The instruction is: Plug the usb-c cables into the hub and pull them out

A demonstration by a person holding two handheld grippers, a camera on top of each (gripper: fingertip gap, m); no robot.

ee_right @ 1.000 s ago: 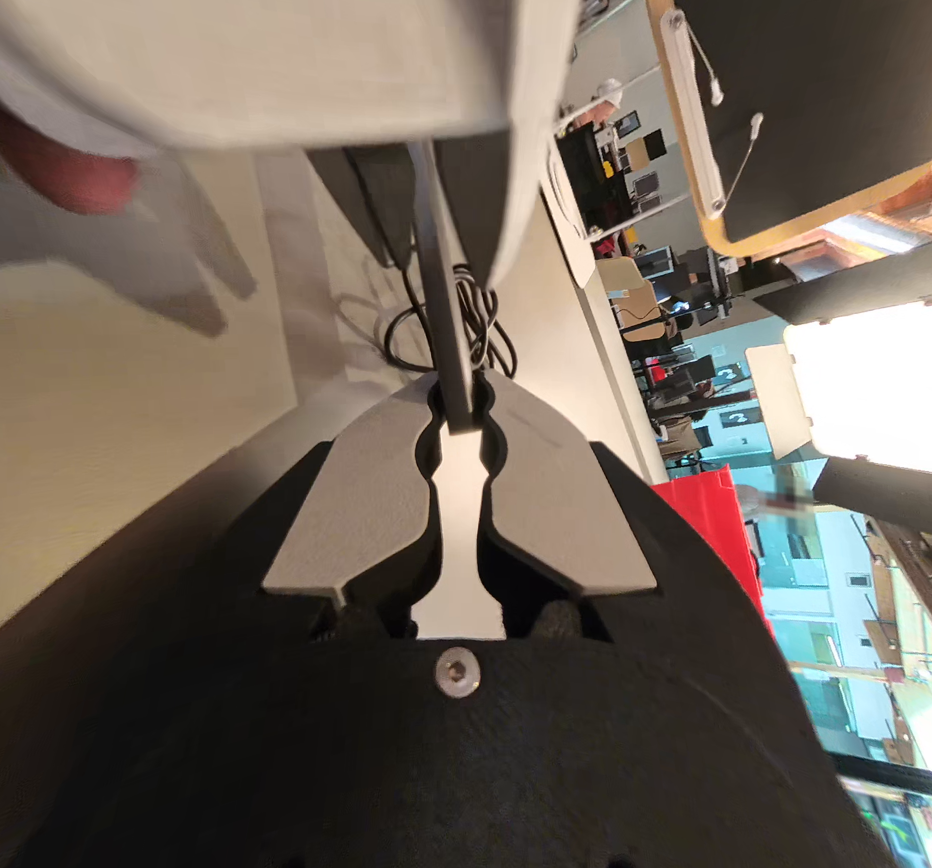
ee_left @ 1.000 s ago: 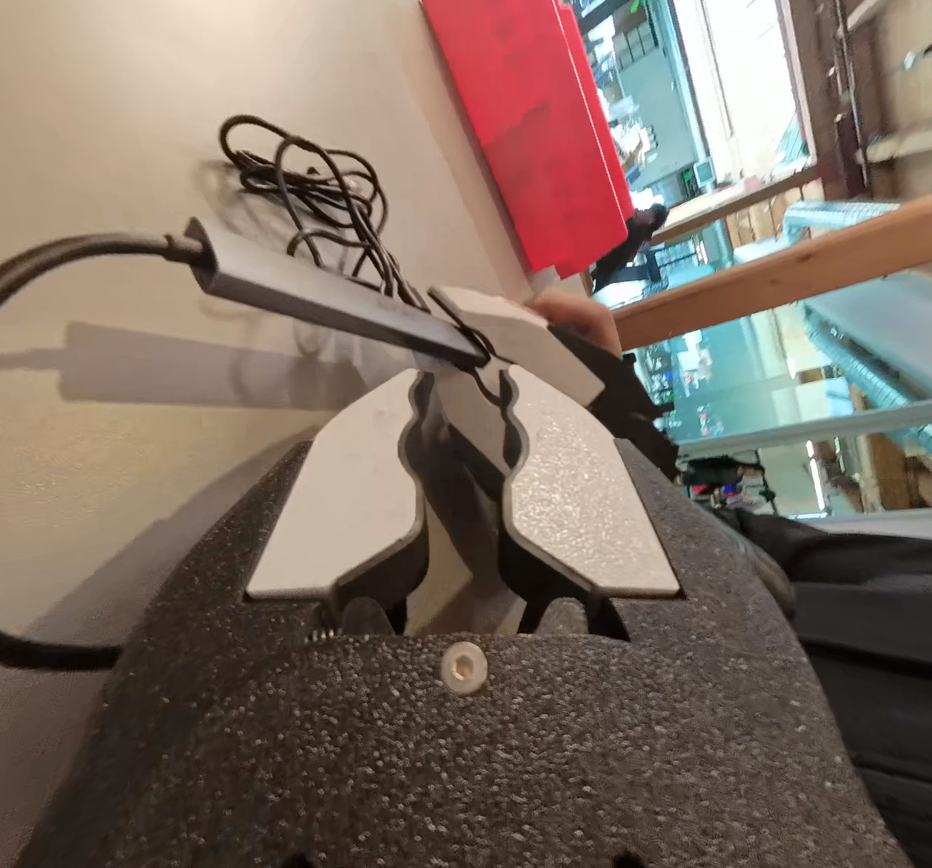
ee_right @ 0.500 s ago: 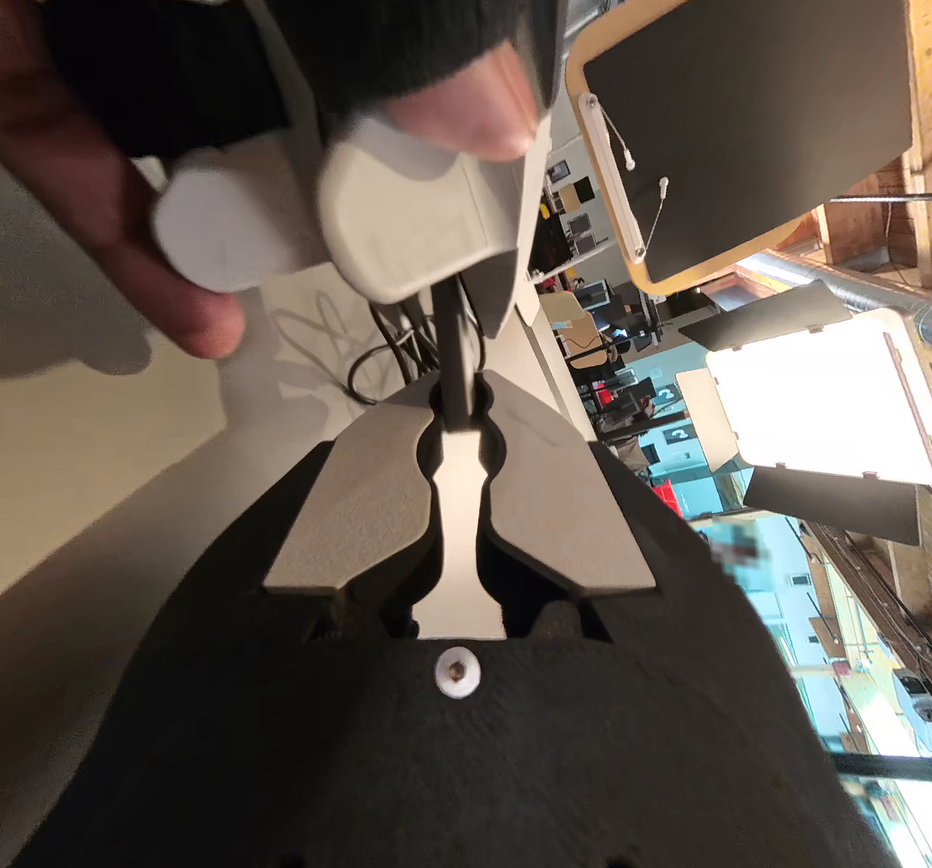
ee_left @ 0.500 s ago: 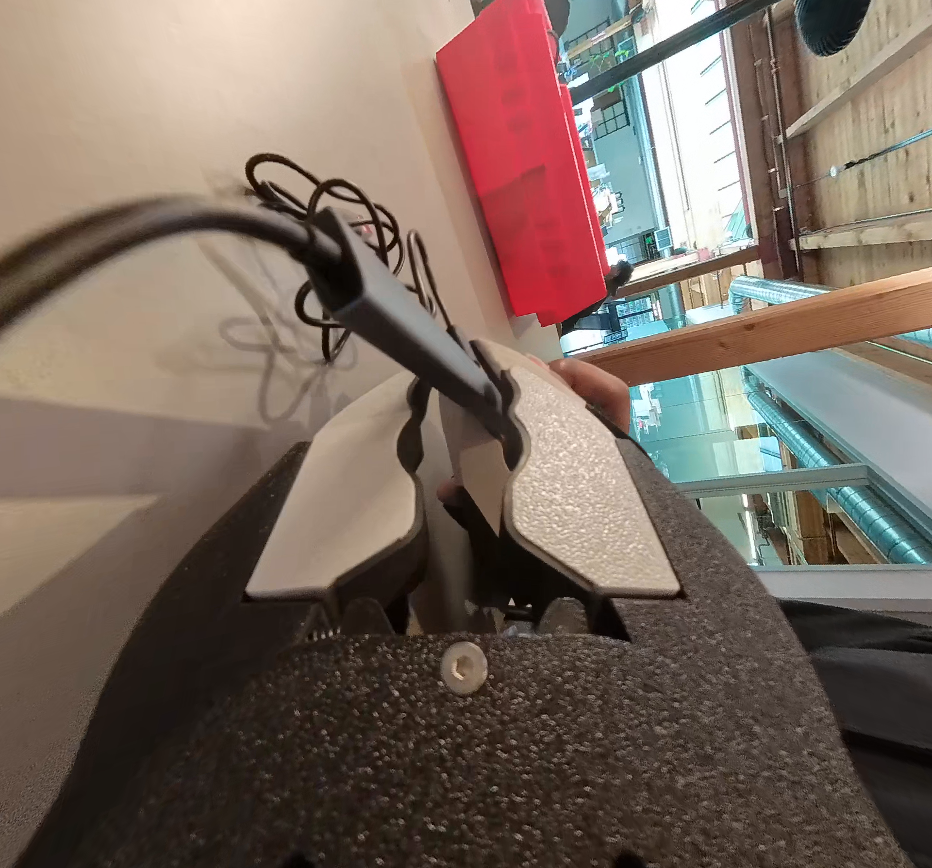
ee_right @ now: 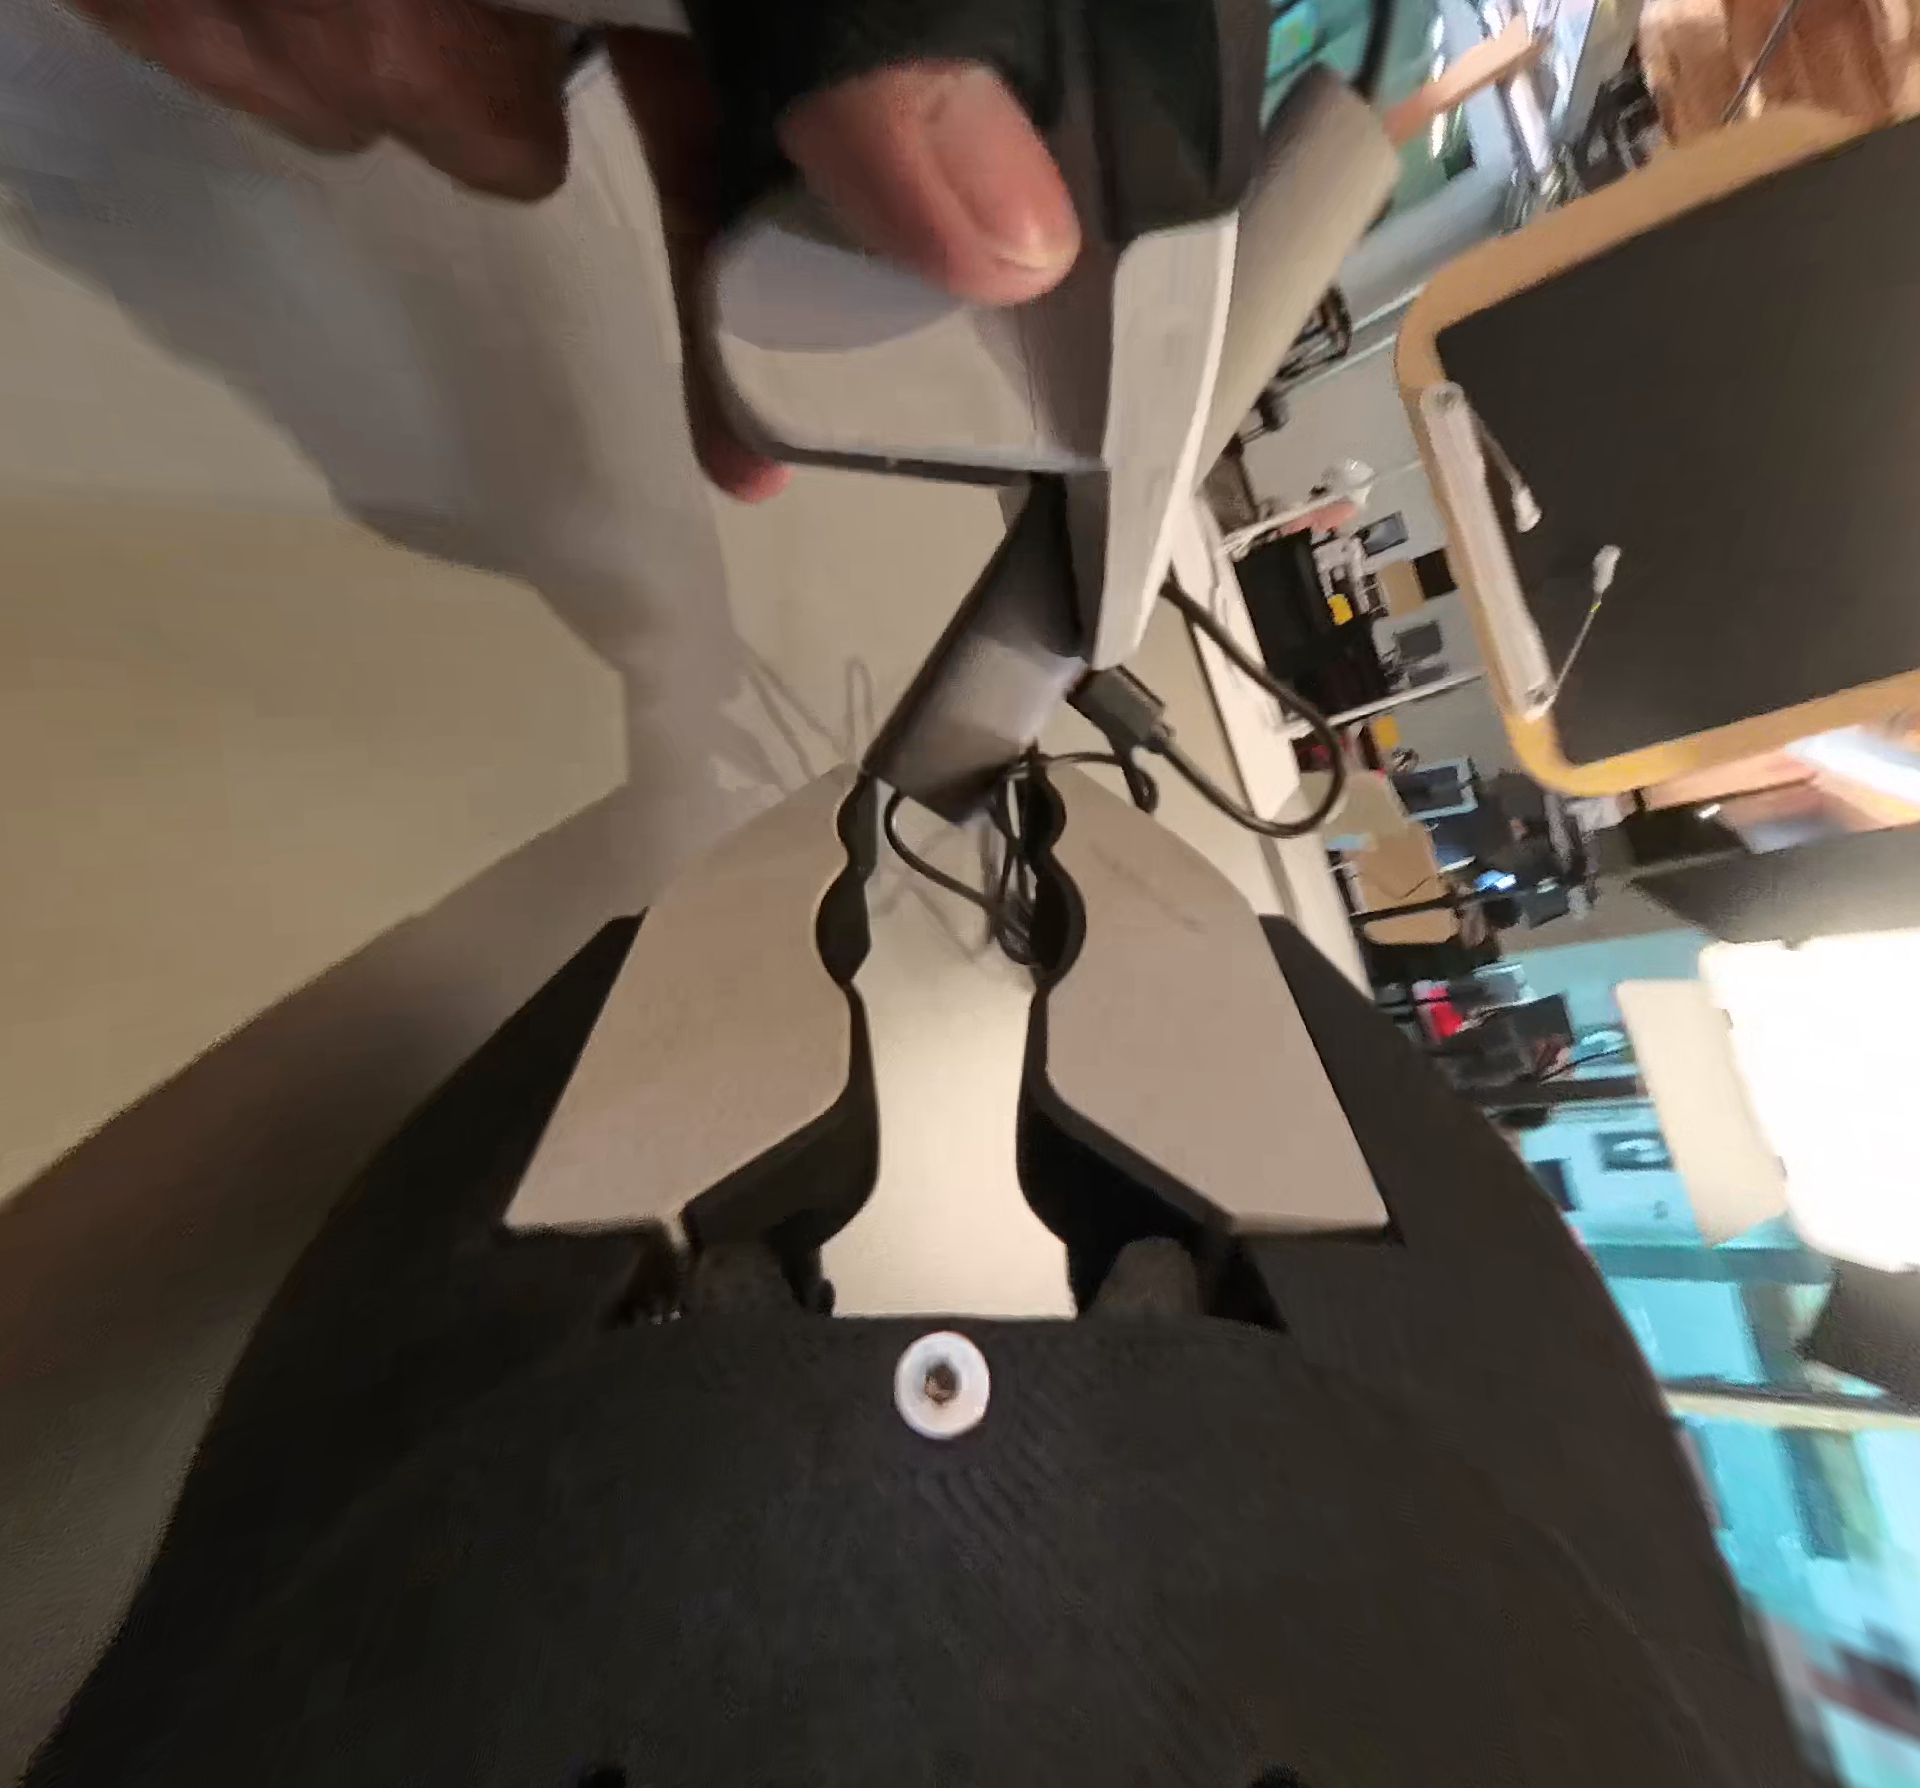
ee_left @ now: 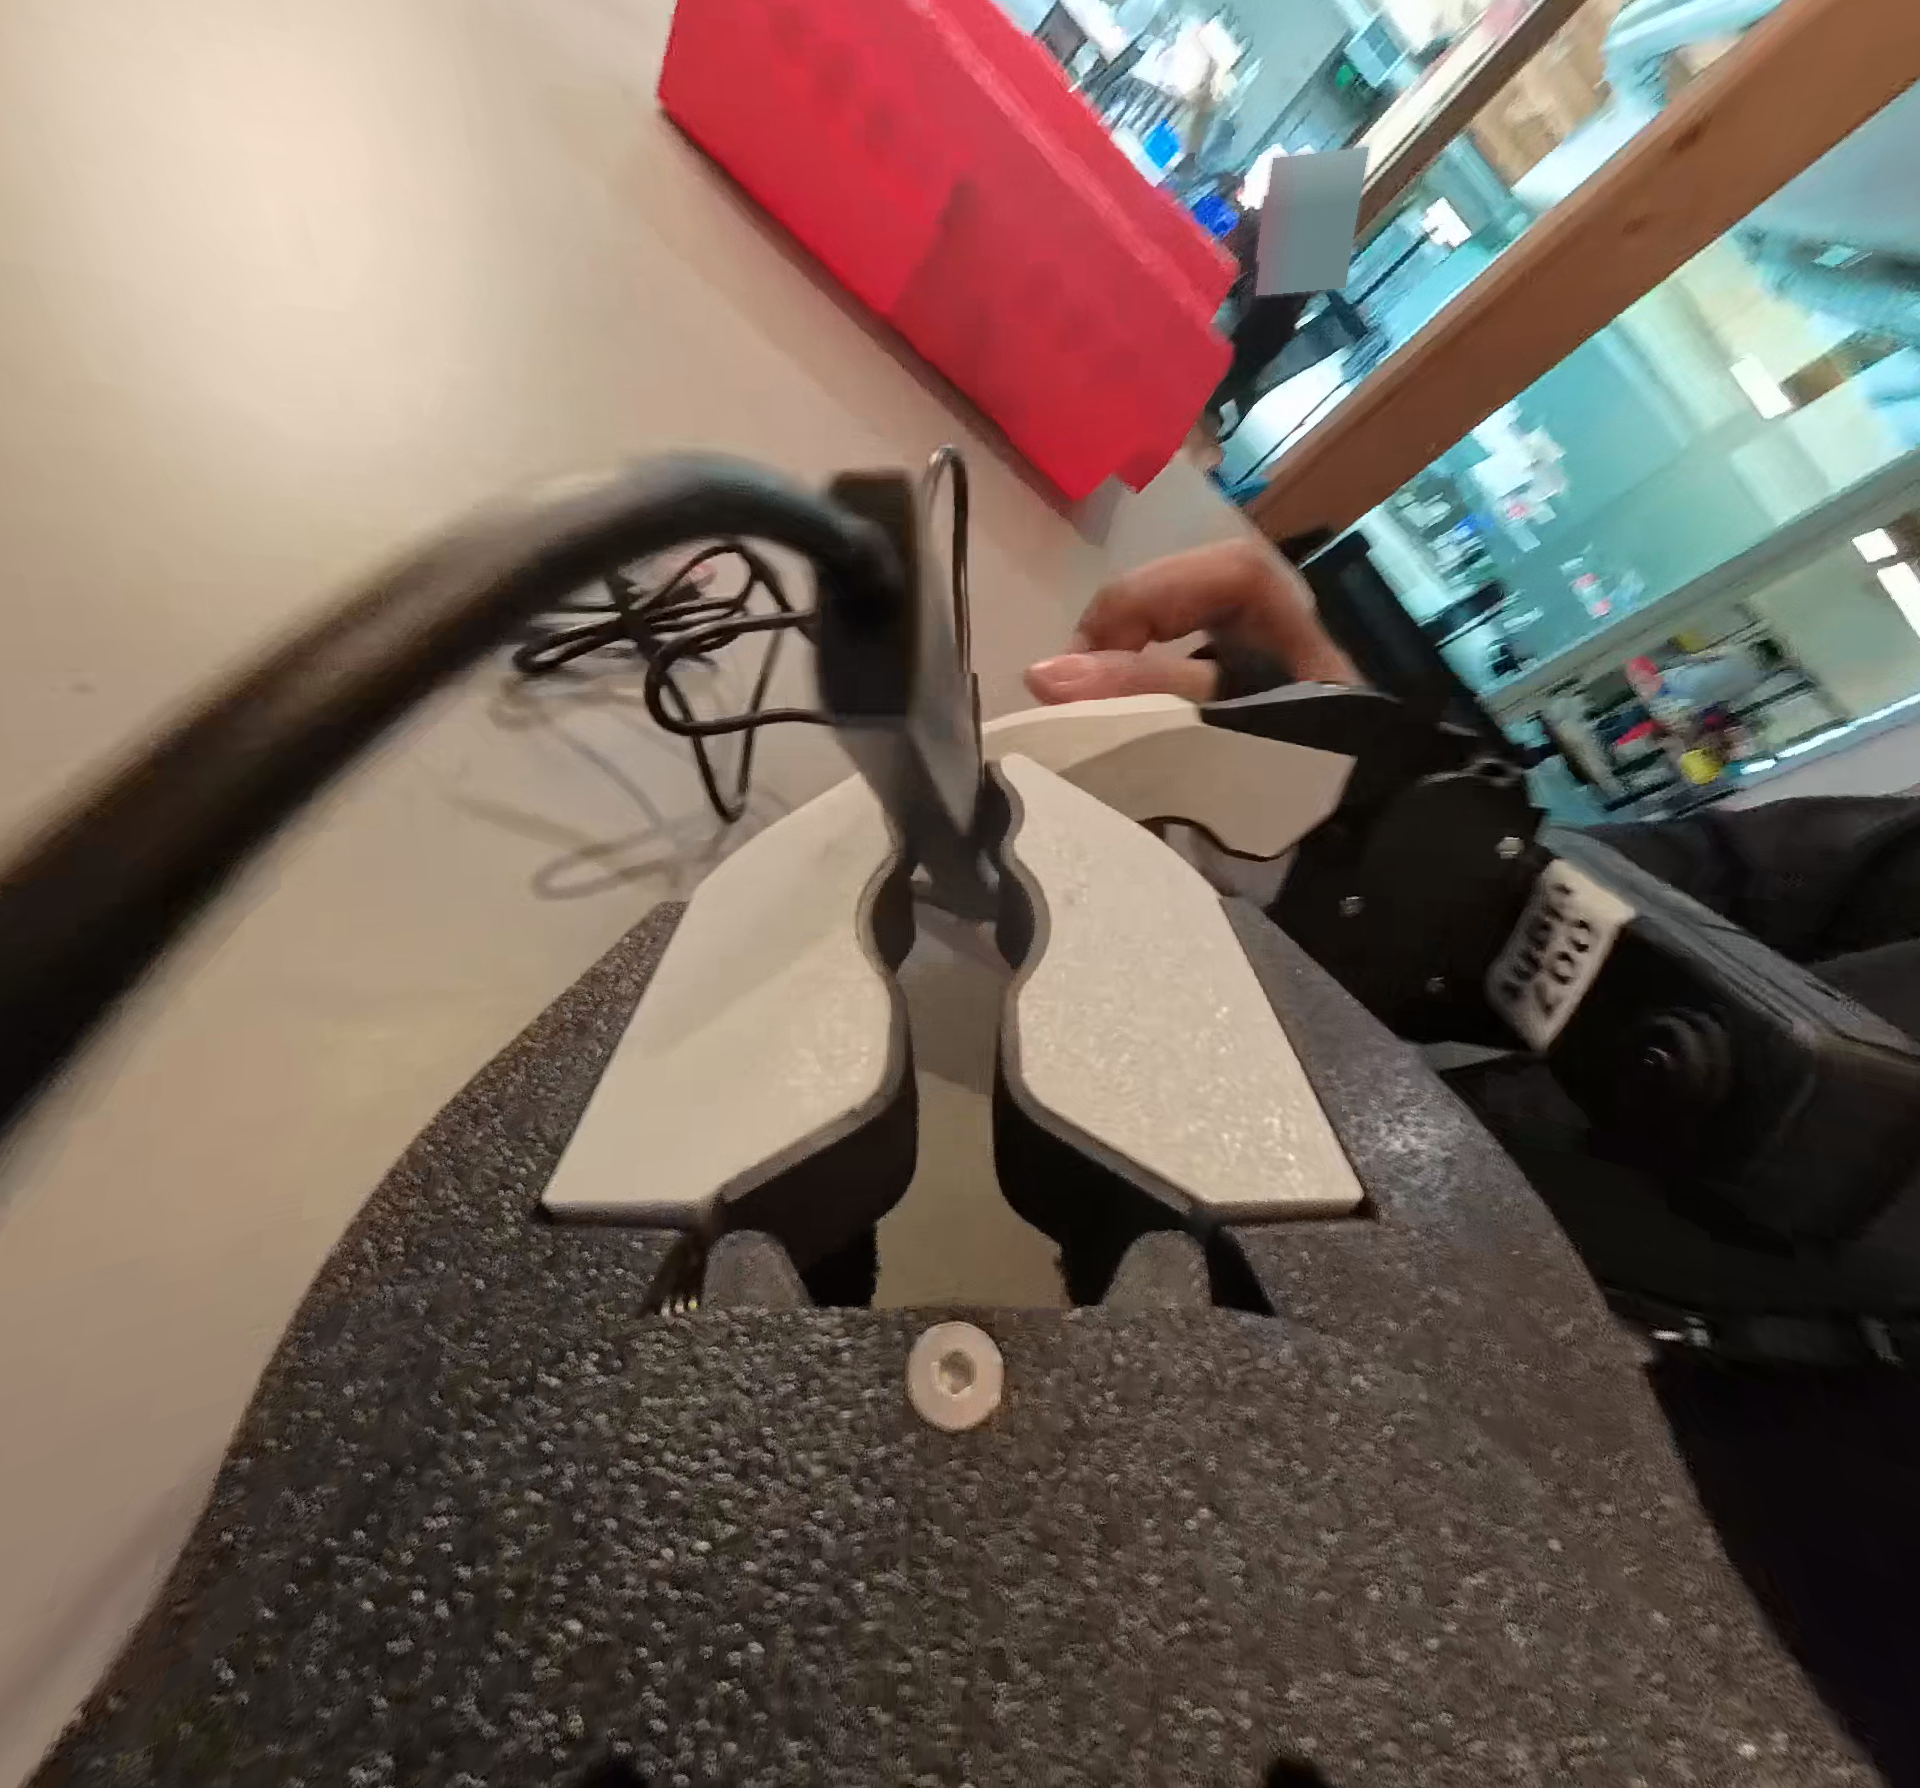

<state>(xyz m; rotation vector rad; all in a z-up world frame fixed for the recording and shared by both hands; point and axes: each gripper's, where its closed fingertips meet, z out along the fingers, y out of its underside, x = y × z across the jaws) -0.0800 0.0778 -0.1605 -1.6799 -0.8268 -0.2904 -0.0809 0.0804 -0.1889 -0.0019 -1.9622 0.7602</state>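
While its thick cable (ee_left: 312, 699) sweeps off toward nine o'clock, the hub (ee_left: 914, 699) stands pinched in the left gripper (ee_left: 951, 865), held above the table (ee_left: 260, 180). Right gripper (ee_right: 956, 824) gapes narrowly, gripping nothing; the hub (ee_right: 987, 689) at its twelve o'clock, a usb-c cable (ee_right: 1122, 710) seemingly plugged in.

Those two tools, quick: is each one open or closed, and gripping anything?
Left tool: closed on the grey hub, held up off the table.
Right tool: open, holding nothing; the hub sits just beyond its tips.
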